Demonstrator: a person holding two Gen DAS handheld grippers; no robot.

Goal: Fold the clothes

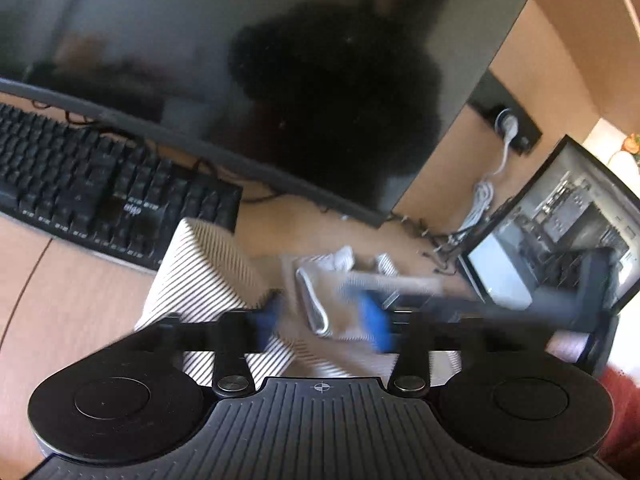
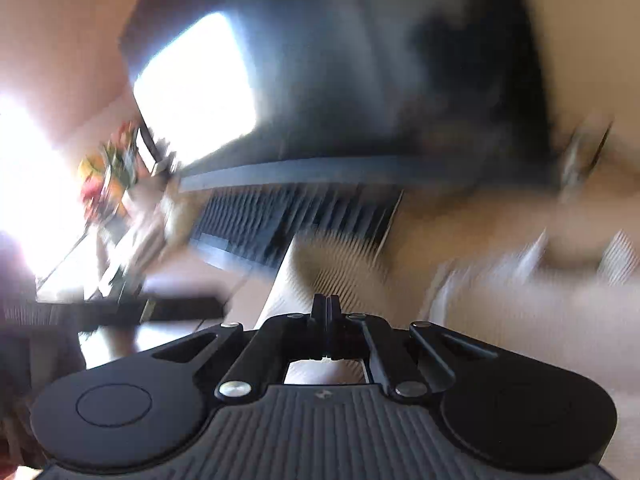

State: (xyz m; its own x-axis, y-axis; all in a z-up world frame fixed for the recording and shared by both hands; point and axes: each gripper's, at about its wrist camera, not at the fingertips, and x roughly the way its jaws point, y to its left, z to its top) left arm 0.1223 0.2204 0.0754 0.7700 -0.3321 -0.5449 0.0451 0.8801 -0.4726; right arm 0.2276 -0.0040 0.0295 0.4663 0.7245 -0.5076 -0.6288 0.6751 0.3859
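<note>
A white garment with thin dark stripes [image 1: 208, 280] lies on the wooden desk, partly folded, with its collar [image 1: 316, 304] toward the right. My left gripper [image 1: 324, 320] is open above it, its blue-tipped fingers [image 1: 376, 324] spread wide and blurred. The right gripper's dark arm [image 1: 520, 300] reaches in from the right over the garment in the left wrist view. In the right wrist view, which is heavily blurred, my right gripper [image 2: 327, 312] has its jaws together just above the striped garment [image 2: 340, 268]; whether cloth is pinched cannot be told.
A black keyboard [image 1: 100, 192] lies just behind the garment, under a large dark monitor [image 1: 280, 60]. A glass-sided computer case [image 1: 560, 224] and white cables [image 1: 480, 200] stand at the right. Flowers [image 2: 112, 172] show at the left by a bright window.
</note>
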